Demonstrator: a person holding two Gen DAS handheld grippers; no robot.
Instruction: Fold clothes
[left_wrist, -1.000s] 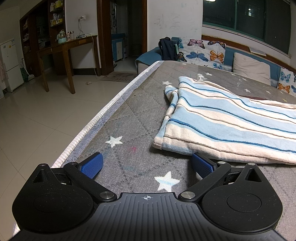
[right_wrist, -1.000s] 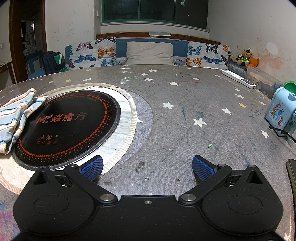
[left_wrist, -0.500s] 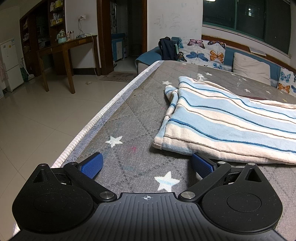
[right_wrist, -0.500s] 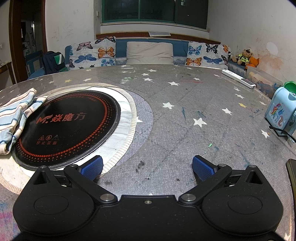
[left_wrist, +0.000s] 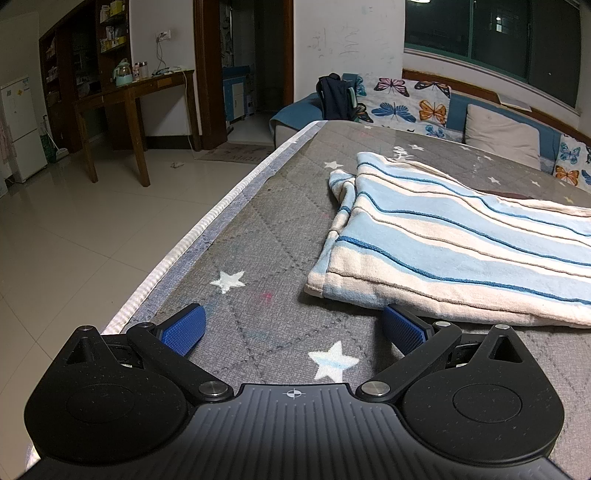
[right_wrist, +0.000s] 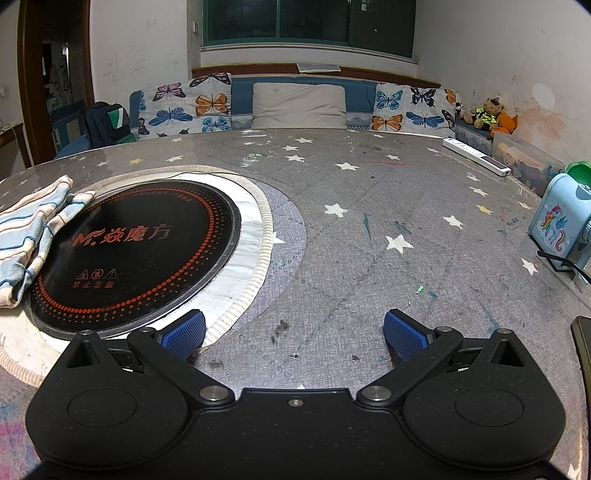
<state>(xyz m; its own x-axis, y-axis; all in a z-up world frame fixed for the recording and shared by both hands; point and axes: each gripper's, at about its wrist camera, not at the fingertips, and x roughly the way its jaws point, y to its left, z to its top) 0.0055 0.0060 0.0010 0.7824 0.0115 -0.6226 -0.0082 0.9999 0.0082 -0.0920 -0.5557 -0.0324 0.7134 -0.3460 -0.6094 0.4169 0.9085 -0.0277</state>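
Note:
A folded garment with light blue, cream and dark blue stripes (left_wrist: 443, 251) lies flat on the grey star-patterned table (left_wrist: 258, 236). My left gripper (left_wrist: 291, 325) rests low over the table just in front of the garment's near left corner, open, with nothing between its blue pads. In the right wrist view the same striped garment (right_wrist: 33, 229) shows at the far left, overlapping the edge of the black round cooktop (right_wrist: 129, 251). My right gripper (right_wrist: 293, 330) stands open over bare table, well to the right of the garment.
The table's left edge (left_wrist: 207, 229) drops to a tiled floor. A power strip (right_wrist: 476, 157), a blue unicorn box (right_wrist: 557, 221) with a black cable and a dark object (right_wrist: 583, 339) sit along the right side. A cushioned bench runs behind the table.

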